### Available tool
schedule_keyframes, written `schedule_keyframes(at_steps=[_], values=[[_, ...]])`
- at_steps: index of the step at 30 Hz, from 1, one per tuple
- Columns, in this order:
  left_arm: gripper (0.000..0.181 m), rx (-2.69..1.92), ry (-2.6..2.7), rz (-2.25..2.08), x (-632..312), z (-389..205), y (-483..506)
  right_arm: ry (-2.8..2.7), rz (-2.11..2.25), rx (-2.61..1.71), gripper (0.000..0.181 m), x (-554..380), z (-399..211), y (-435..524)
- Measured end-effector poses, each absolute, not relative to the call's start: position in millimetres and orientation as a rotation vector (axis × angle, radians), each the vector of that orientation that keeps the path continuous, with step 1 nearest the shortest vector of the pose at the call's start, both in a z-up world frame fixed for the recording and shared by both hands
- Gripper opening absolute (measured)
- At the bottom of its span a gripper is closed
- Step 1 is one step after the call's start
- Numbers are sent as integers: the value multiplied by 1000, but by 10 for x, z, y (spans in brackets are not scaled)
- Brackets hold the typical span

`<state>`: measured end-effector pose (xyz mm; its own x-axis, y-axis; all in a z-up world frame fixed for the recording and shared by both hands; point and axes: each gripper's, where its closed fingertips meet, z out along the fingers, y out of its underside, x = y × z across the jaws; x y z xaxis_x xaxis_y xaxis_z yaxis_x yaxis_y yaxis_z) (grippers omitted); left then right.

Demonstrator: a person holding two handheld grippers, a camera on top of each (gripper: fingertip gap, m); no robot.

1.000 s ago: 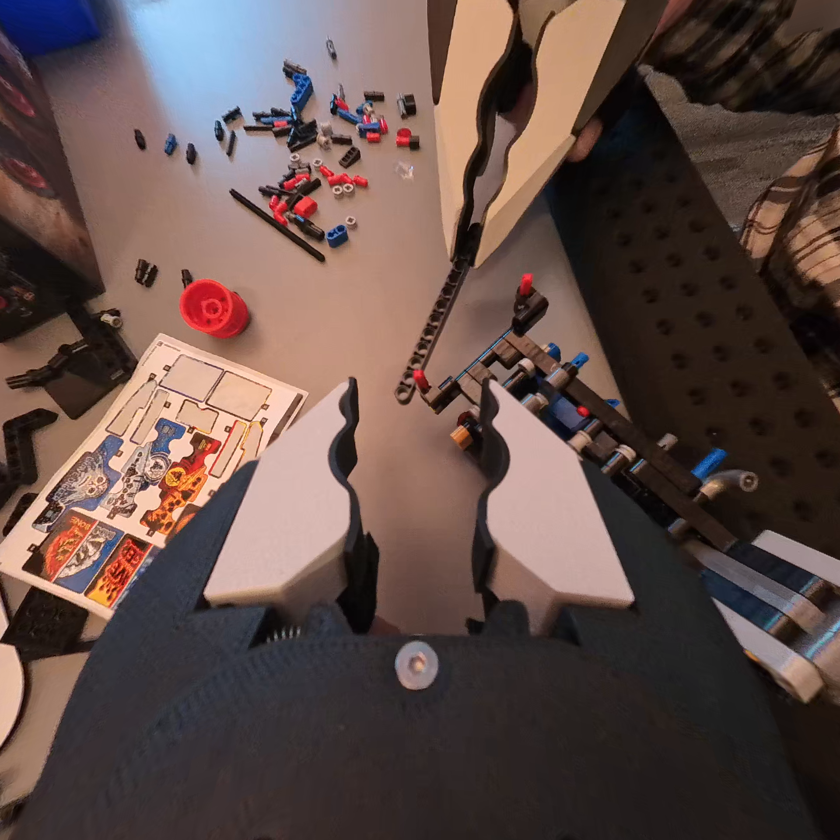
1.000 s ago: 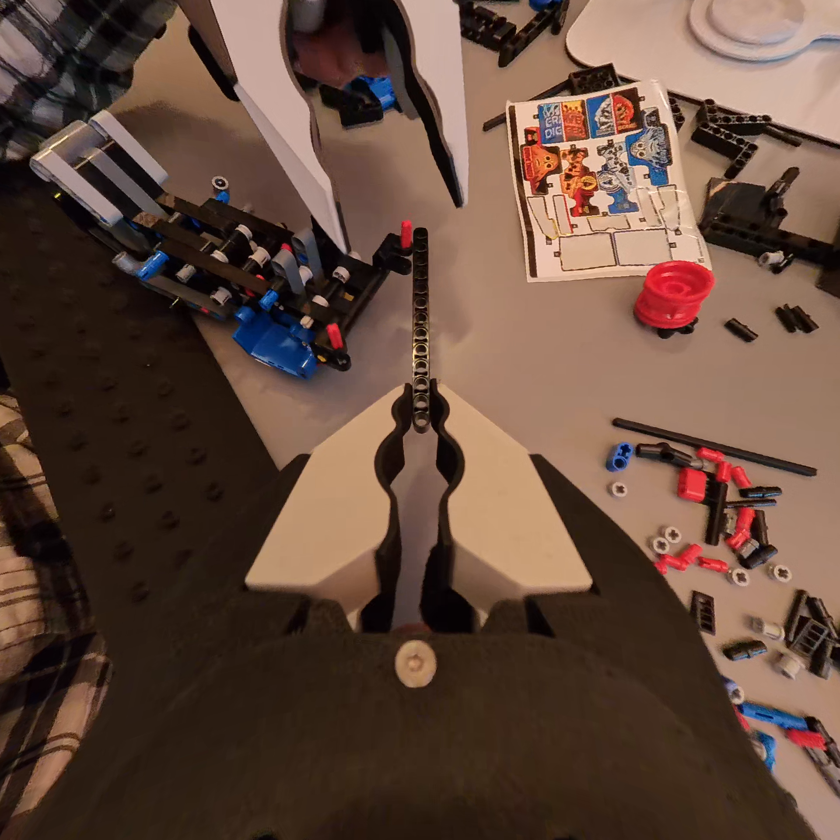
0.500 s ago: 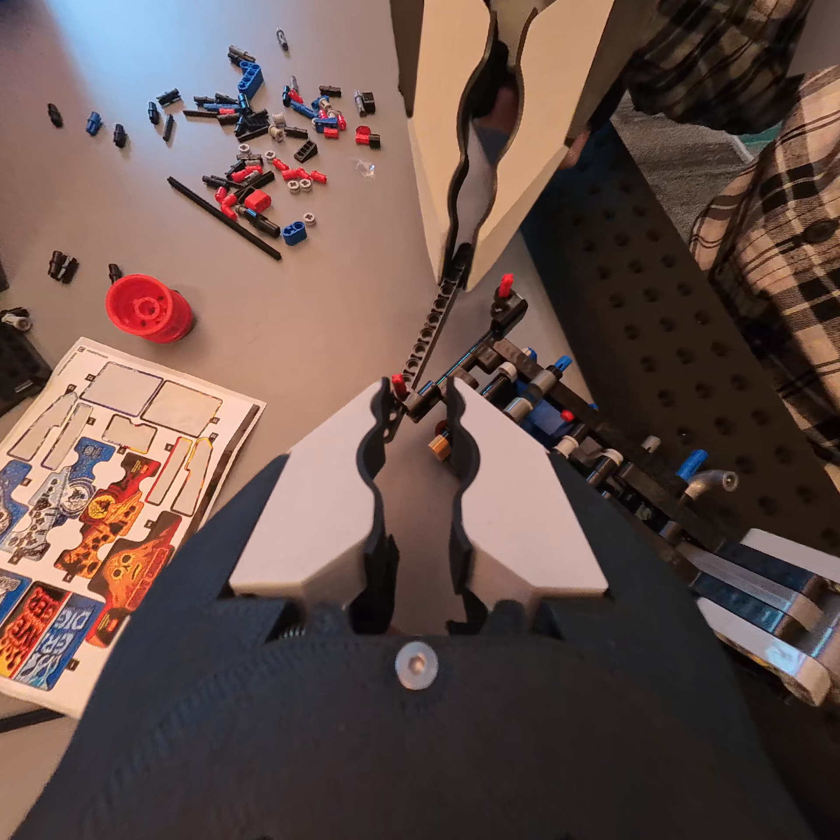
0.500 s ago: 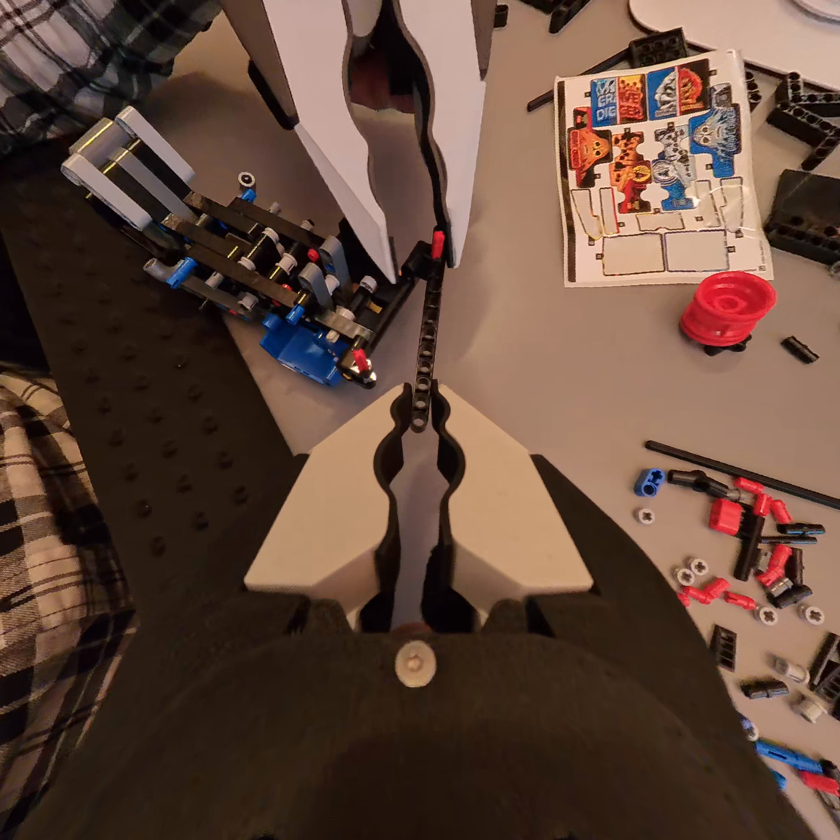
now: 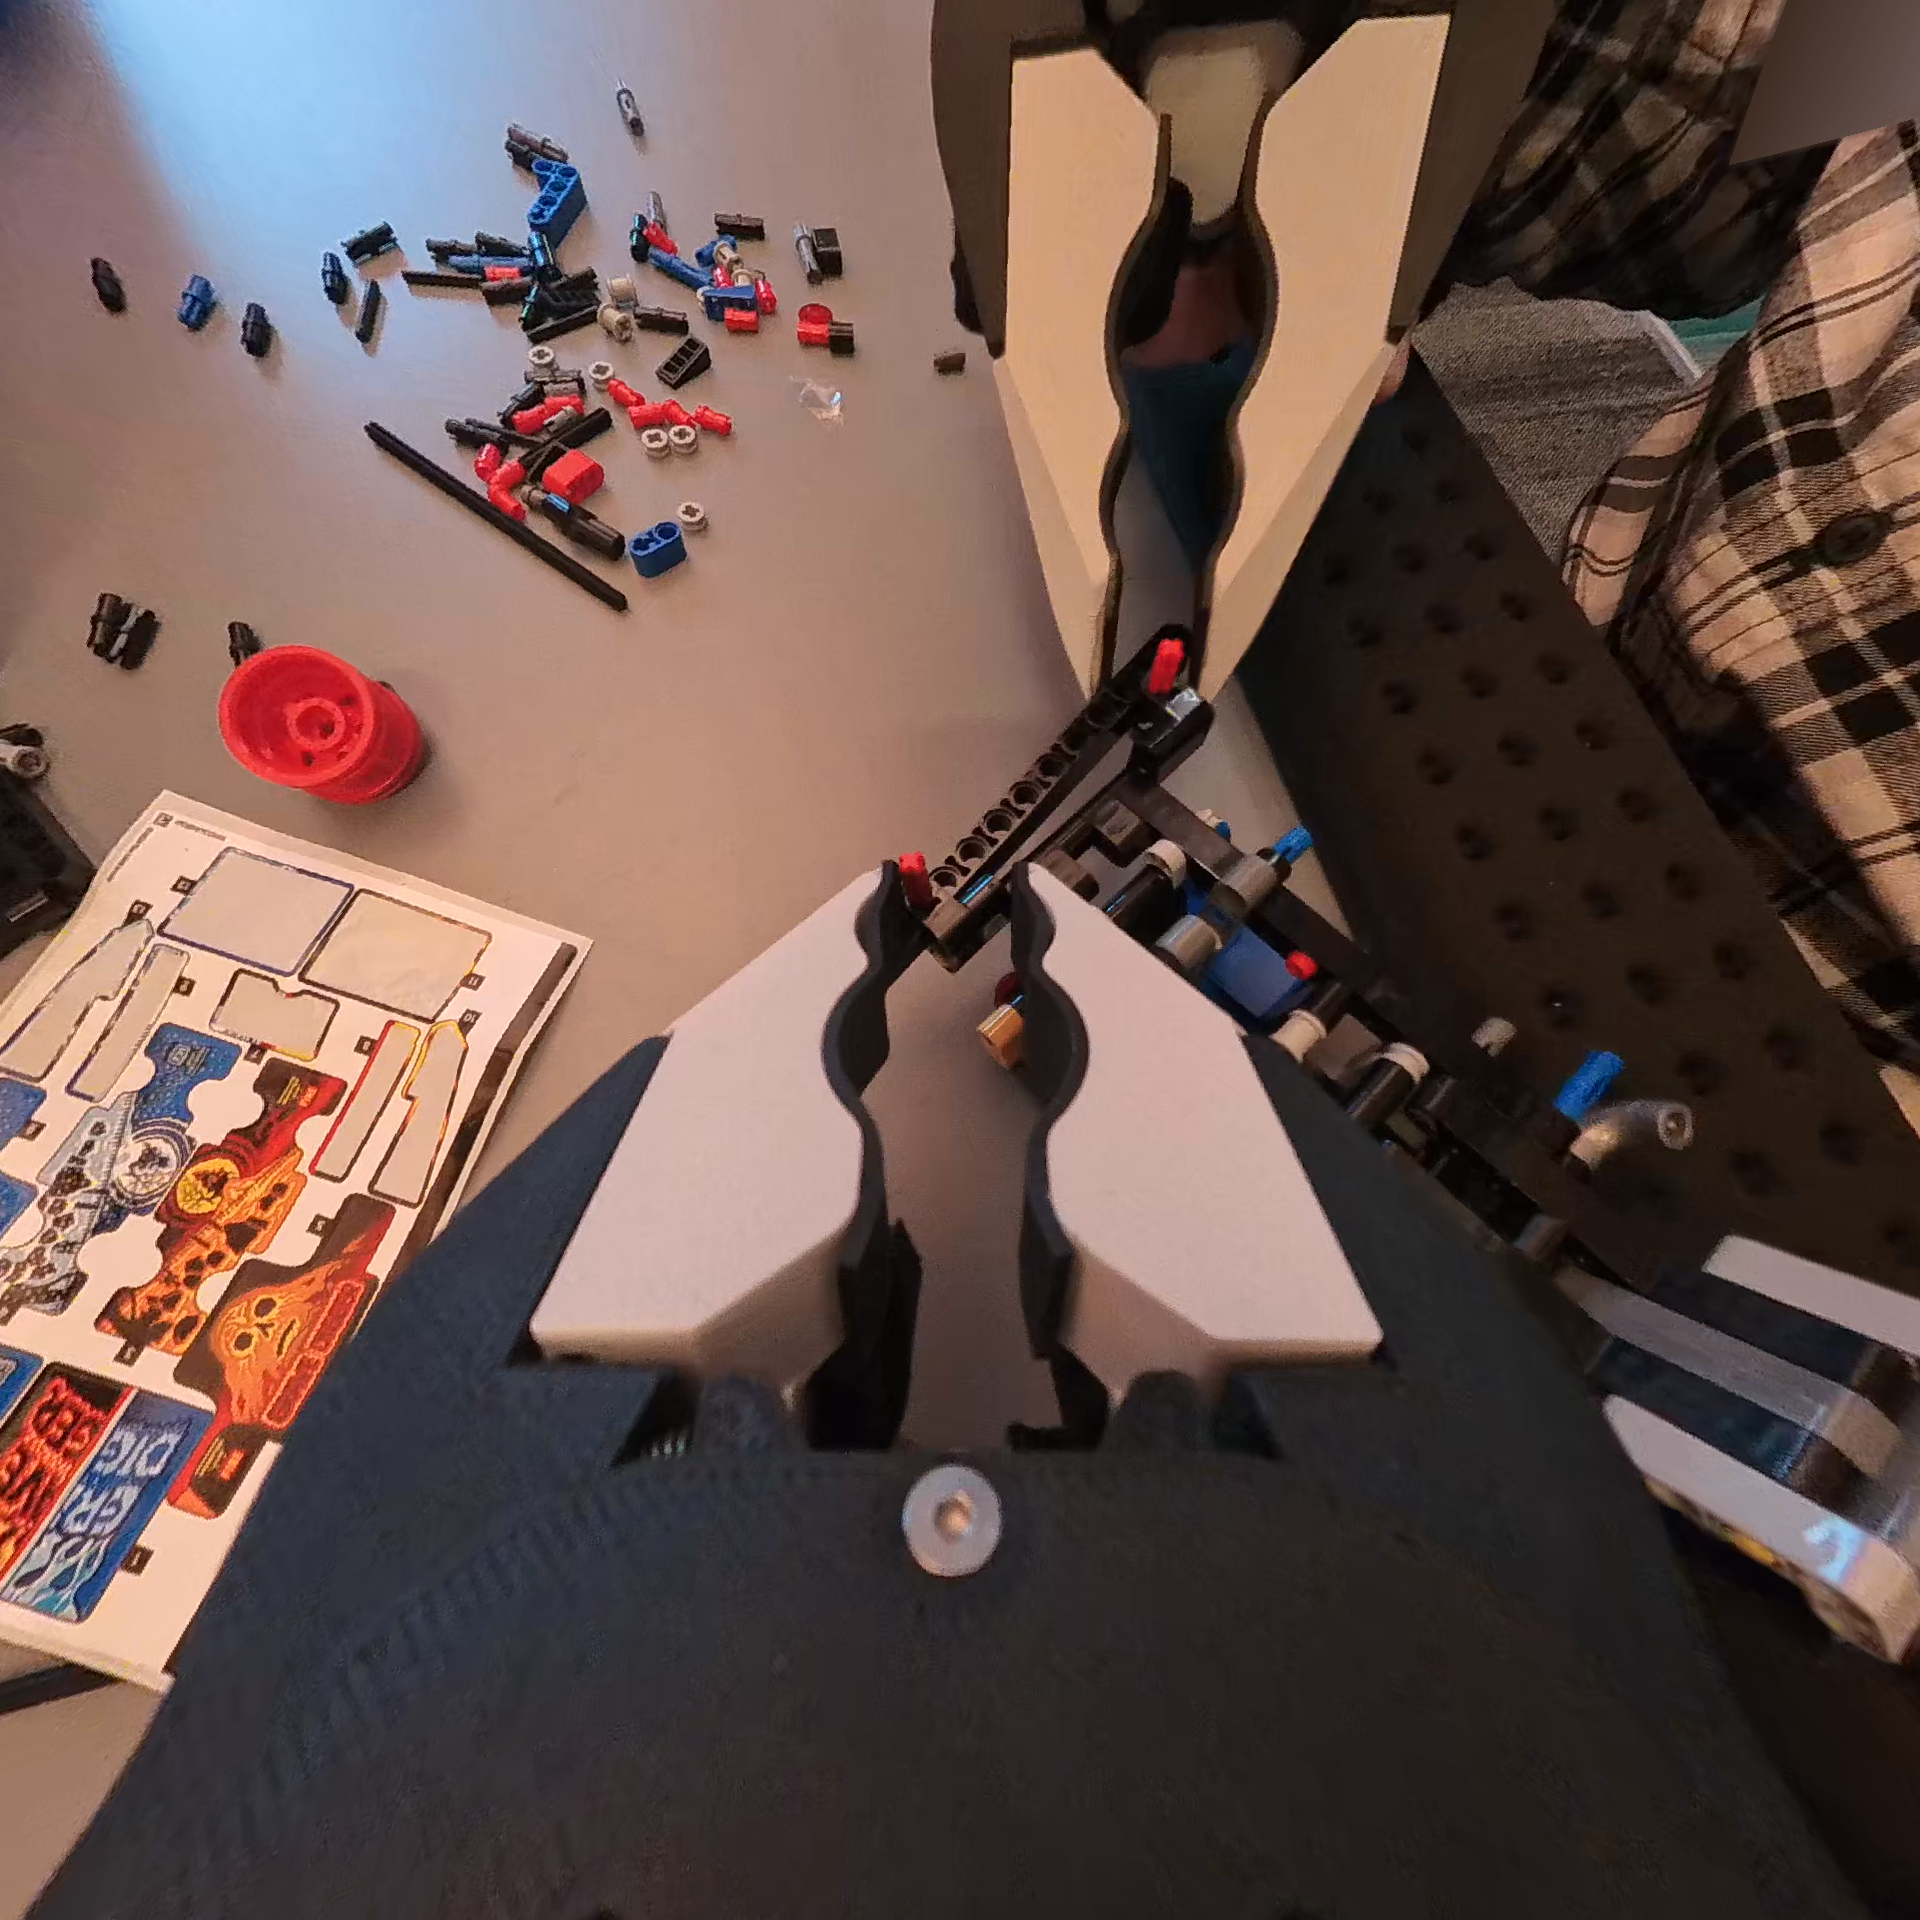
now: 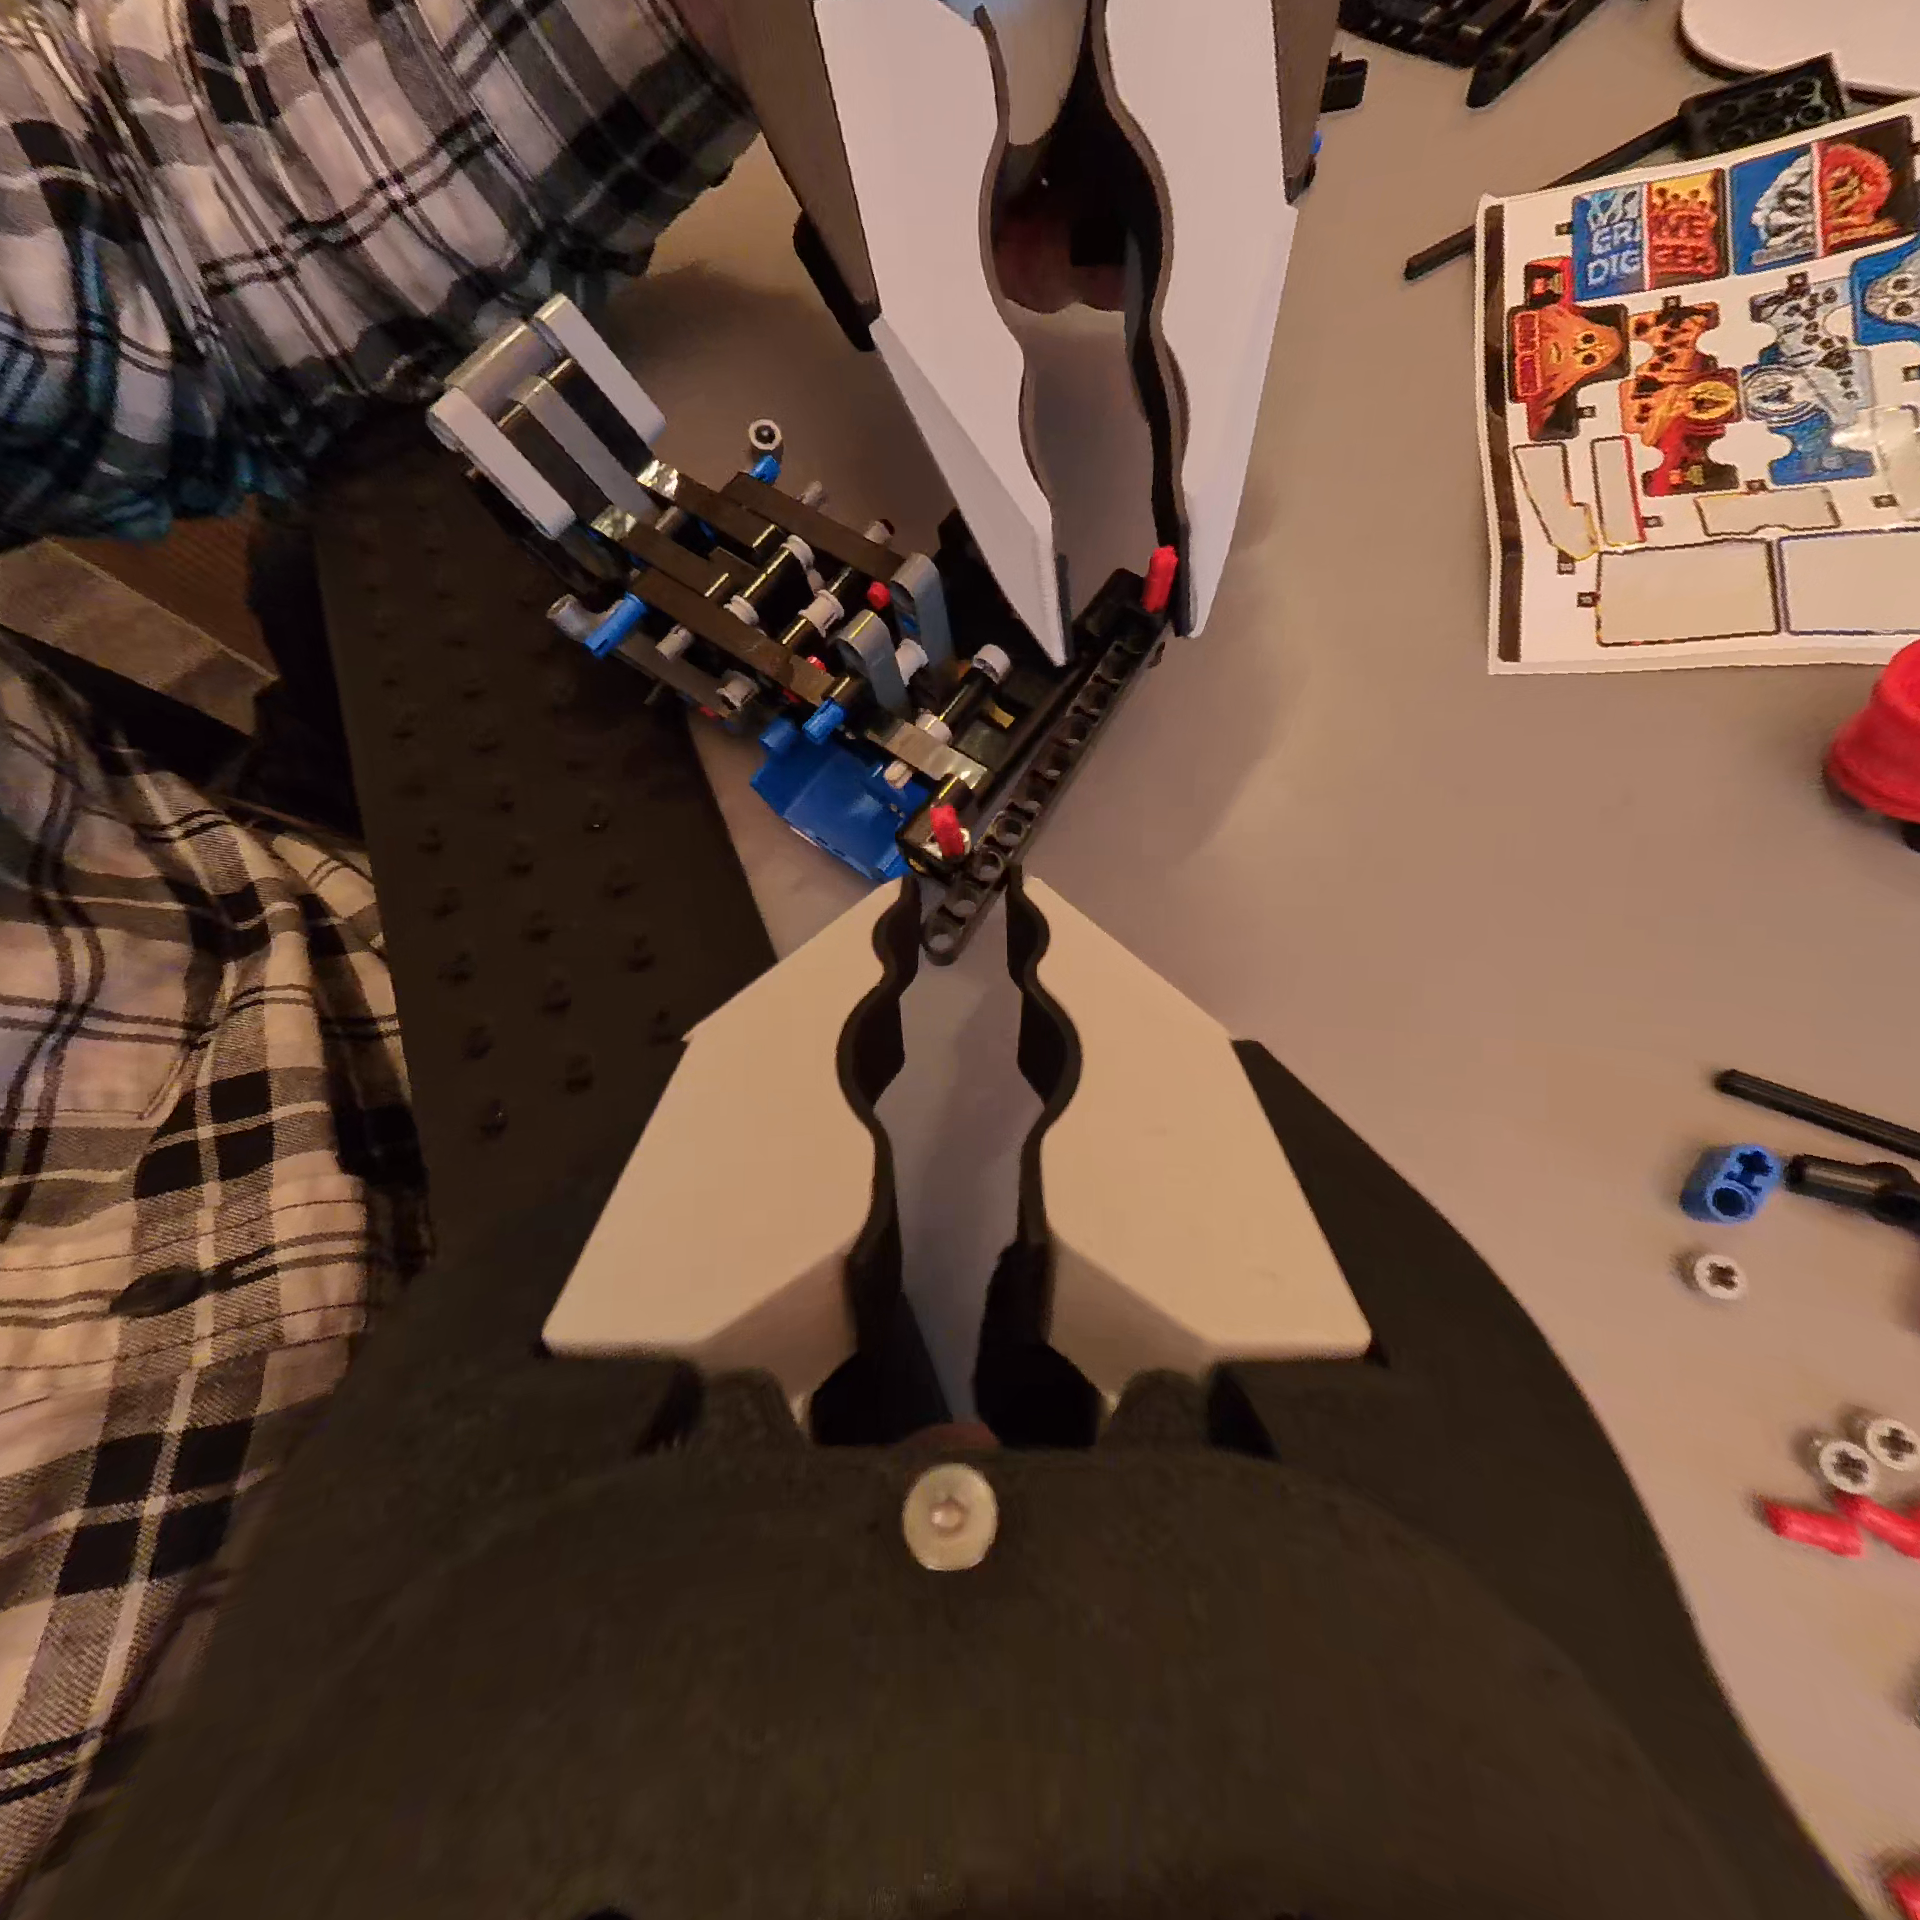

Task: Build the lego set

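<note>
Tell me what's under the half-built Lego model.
The model straddles the grey table and a black perforated mat. Whatever lies directly beneath it is covered.

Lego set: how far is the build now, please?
Done: a black, grey and blue model is partly assembled. In hand: the beam lies along its front by two red pins; the left gripper seems to clamp the model's corner, and the right gripper brackets the beam's end, grip unclear. Left: the wheel, sticker sheet and many loose parts lie unused.
</note>
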<state>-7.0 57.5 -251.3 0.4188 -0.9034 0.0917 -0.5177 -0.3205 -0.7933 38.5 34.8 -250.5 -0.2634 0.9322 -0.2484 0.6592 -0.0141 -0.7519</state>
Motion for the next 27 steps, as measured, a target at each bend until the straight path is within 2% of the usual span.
schedule_keyframes(at_steps=[5,13,17,21,27], values=[[19,-1977,1203,-712,-57,-2511,564,-1924,1174,-1644,16,392,-2499,307],[19,-1983,1210,-677,-51,-2508,558,-1889,1007,-1610,33,378,-2550,236],[18,-1980,1202,-671,-47,-2506,557,-1866,855,-1581,31,362,-2571,256],[18,-1972,1213,-669,-20,-2505,535,-1872,738,-1542,15,373,-2616,272],[18,-1968,1228,-633,-3,-2508,533,-1870,671,-1493,14,378,-2631,265]])
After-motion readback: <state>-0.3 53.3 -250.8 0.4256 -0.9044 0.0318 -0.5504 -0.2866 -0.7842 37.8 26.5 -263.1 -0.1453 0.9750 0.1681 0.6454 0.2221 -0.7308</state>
